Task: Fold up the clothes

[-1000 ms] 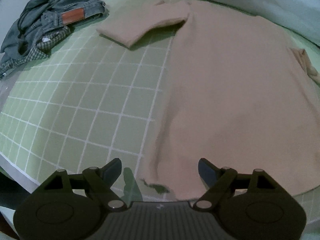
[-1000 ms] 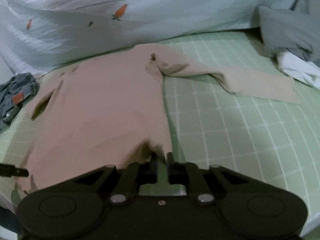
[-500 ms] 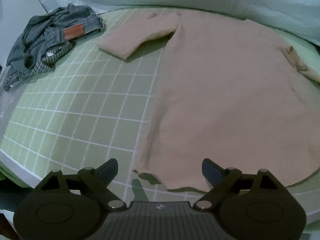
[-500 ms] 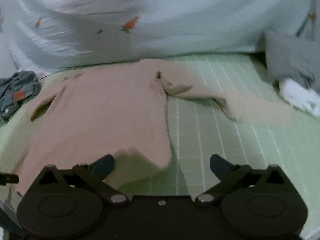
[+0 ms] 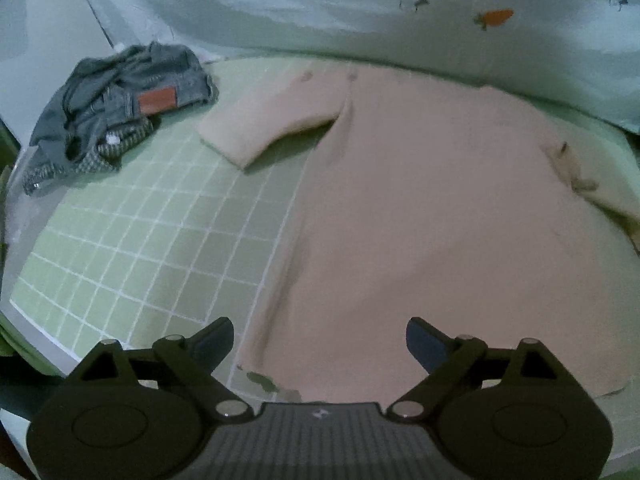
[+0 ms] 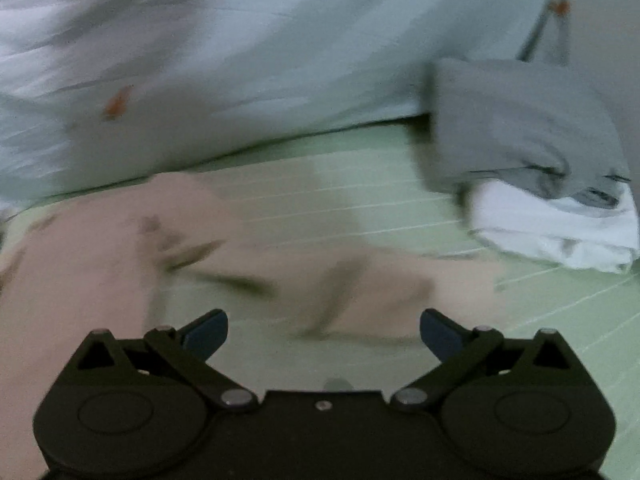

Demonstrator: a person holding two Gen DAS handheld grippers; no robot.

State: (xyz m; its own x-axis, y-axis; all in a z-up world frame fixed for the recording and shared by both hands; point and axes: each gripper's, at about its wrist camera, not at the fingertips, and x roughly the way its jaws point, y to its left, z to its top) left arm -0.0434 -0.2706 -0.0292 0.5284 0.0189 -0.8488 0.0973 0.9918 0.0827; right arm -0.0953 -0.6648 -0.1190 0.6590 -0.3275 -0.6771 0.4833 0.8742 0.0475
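Green checked bed (image 5: 168,248), pink sweater (image 5: 440,220) spread flat, crumpled jeans (image 5: 128,96), grey-white pile (image 6: 532,176)

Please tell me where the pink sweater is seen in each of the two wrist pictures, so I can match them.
Left wrist view: the pink sweater fills the centre and right, spread flat, one sleeve pointing left.
Right wrist view: the sweater is blurred; its body lies at the left edge, and a sleeve runs rightward across the middle.
Shared landmark: the pale blue bedding with carrot print lies behind the sweater in both.
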